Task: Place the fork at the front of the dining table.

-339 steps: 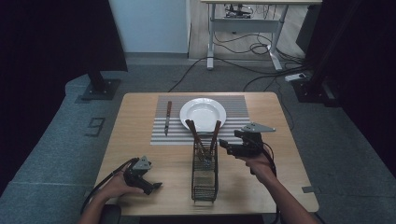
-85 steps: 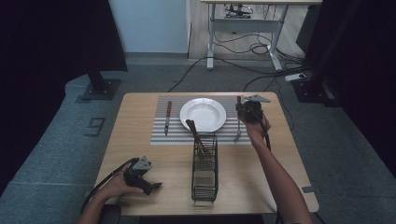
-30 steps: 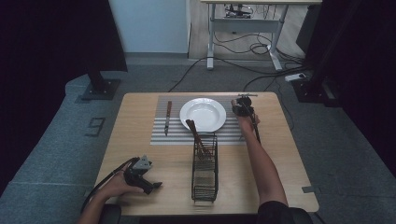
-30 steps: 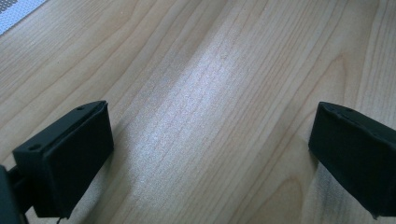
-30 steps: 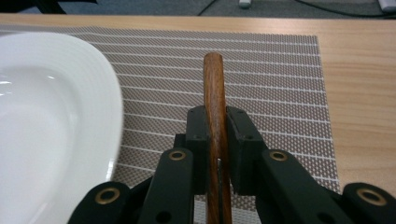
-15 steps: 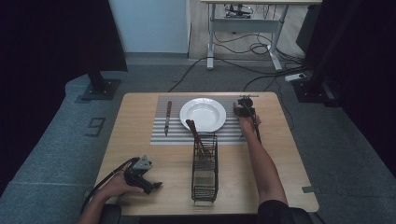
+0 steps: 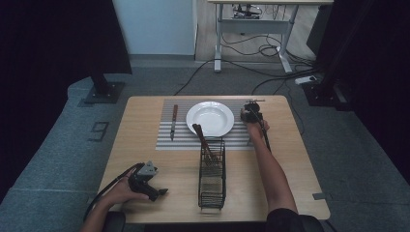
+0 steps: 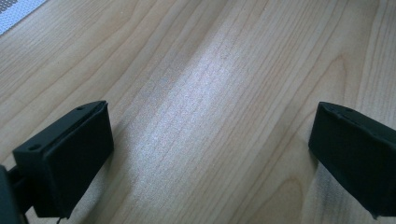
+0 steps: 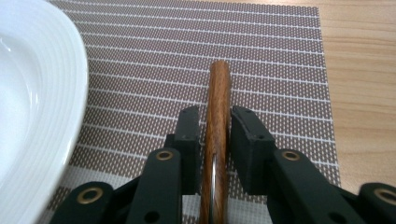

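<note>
Right gripper jaws just easing apart around wooden handle on placemat, plate at 9 o'clock. Handle stiff, light, smooth, probably slippery: grip mid-handle. Left gripper spread, empty.

grey carpet, black curtains, pale wall

High view: fixed above the near edge, facing forward and down over the whole light wooden table. Left gripper view: close on bare tabletop. Right gripper view: close on the striped woven placemat, shared at 12 o'clock.
</note>
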